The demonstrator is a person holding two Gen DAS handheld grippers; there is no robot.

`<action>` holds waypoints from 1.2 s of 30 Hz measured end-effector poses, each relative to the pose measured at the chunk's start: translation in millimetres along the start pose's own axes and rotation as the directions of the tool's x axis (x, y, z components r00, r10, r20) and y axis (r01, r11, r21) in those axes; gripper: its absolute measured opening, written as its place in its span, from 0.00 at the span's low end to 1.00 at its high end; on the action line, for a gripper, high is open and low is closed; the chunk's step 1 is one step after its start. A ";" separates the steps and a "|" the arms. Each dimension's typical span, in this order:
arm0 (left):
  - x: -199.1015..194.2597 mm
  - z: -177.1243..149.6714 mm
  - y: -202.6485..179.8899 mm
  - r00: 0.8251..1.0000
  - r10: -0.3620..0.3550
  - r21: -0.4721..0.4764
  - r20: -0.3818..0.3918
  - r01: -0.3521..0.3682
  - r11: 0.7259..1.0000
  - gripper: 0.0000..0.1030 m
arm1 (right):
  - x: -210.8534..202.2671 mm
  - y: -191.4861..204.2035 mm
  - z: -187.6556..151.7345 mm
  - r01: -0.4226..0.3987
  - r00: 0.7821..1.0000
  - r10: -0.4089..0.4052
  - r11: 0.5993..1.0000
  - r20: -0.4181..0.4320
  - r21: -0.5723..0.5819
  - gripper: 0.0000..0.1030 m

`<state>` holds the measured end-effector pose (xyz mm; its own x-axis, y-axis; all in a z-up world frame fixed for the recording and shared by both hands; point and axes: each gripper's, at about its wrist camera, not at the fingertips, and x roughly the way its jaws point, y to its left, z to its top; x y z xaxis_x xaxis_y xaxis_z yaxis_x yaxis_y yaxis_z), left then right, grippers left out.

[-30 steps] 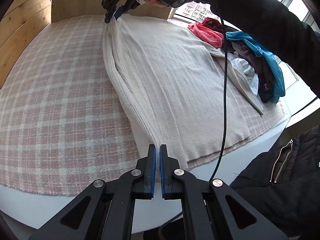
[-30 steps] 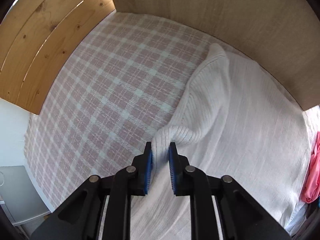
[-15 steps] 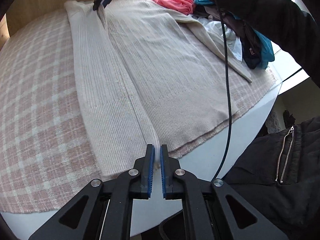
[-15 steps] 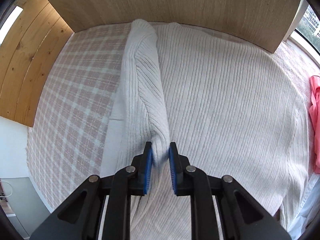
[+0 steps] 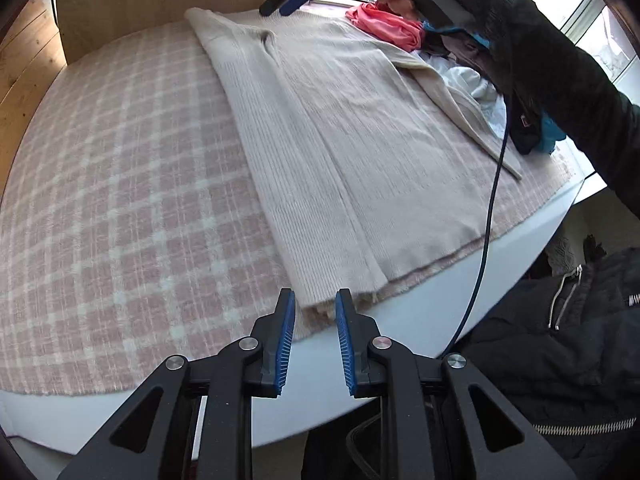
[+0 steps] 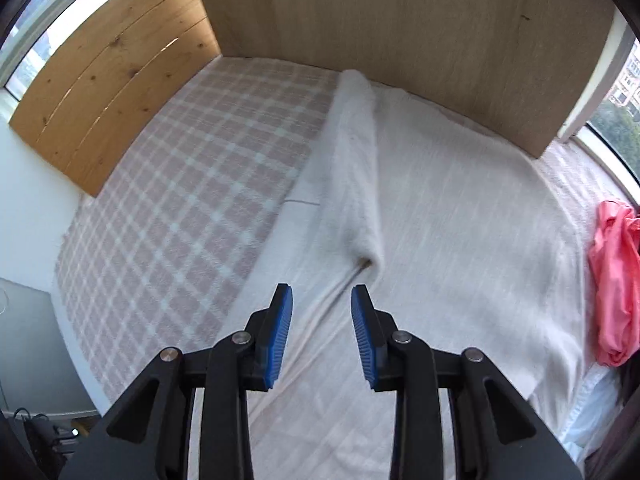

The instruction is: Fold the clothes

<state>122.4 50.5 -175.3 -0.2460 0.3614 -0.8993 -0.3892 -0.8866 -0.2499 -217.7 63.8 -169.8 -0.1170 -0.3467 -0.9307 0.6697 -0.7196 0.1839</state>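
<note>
Sweater (image 5: 360,152) flat on plaid bed cover (image 5: 120,200), one side folded in
Left gripper (image 5: 315,332) and right gripper (image 6: 322,332) angled steeply down over it; both jaws just opening, apart, gripping nothing

Black sleeve (image 5: 560,92), blue-padded black gripper (image 5: 315,320)

Left wrist view: steeply down past its tongs at the near hem. Right wrist view: same, far end. Shared: cream sweater (image 5: 360,128), pink plaid blanket (image 6: 192,200).
</note>
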 end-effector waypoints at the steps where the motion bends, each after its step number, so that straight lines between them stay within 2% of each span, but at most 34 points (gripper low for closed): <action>1: 7.0 6.7 -0.4 1.000 -0.012 0.011 0.004 0.012 1.000 0.19 | 8.4 6.7 -2.5 0.006 1.000 -0.006 1.000 -0.011 -0.020 0.30; 3: 23.3 18.0 -2.7 0.999 -0.037 0.034 -0.001 0.037 0.999 0.19 | 27.4 14.4 -7.7 0.046 0.998 -0.048 0.998 -0.036 -0.048 0.30; 6: 45.8 24.8 -6.0 0.997 -0.066 0.064 -0.036 0.068 0.996 0.19 | 54.6 12.6 -15.5 0.082 0.993 -0.085 0.996 -0.084 -0.031 0.30; 10: 57.2 23.3 -4.8 0.994 -0.095 0.088 -0.062 0.100 0.991 0.19 | 51.6 0.7 -27.0 0.054 0.997 -0.052 0.998 -0.056 0.032 0.33; 13: 48.9 26.0 -0.2 0.993 -0.097 0.096 -0.069 0.103 0.990 0.19 | 13.7 -19.9 -45.1 -0.013 1.000 0.014 0.994 -0.002 0.109 0.33; 14: 42.7 27.4 1.4 0.993 -0.094 0.102 -0.065 0.101 0.990 0.19 | -5.4 -31.3 -57.0 -0.014 1.000 0.011 0.991 0.024 0.134 0.33; 18: 16.2 39.2 -3.1 0.996 -0.088 0.136 -0.022 0.091 0.987 0.23 | -96.0 -106.9 -130.0 0.021 0.991 -0.057 0.961 0.123 0.275 0.38; 21: 7.4 53.9 -22.7 0.998 -0.069 0.175 0.004 0.068 0.982 0.25 | -148.9 -167.0 -195.8 0.070 0.982 -0.130 0.920 0.134 0.385 0.41; 24: 10.3 72.4 -56.8 0.997 -0.076 0.209 0.031 0.068 0.976 0.25 | -174.5 -220.2 -235.5 0.103 0.979 -0.170 0.887 0.112 0.449 0.41; 27: 26.2 92.8 -103.1 0.992 -0.117 0.239 0.048 0.102 0.966 0.30 | -188.5 -251.9 -265.8 0.117 0.980 -0.175 0.892 0.095 0.437 0.41; 29: 46.9 106.3 -147.6 0.989 -0.140 0.266 0.039 0.125 0.956 0.30 | -197.3 -271.9 -285.6 0.124 0.981 -0.176 0.897 0.084 0.425 0.41; 33: 95.7 134.8 -236.4 0.972 -0.233 0.271 -0.016 0.228 0.935 0.30 | -210.5 -293.2 -315.6 0.151 0.984 -0.175 0.925 0.037 0.349 0.41; 36: 133.2 154.7 -302.7 0.956 -0.285 0.238 -0.073 0.295 0.925 0.35 | -210.7 -302.4 -329.0 0.154 0.986 -0.165 0.939 0.011 0.309 0.41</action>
<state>70.2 411.6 -163.9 -0.0588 0.5772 -0.8144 -0.6439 -0.6454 -0.4109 -154.3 552.4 -133.4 -0.2338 -0.2298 -0.9447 0.3843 -0.9144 0.1273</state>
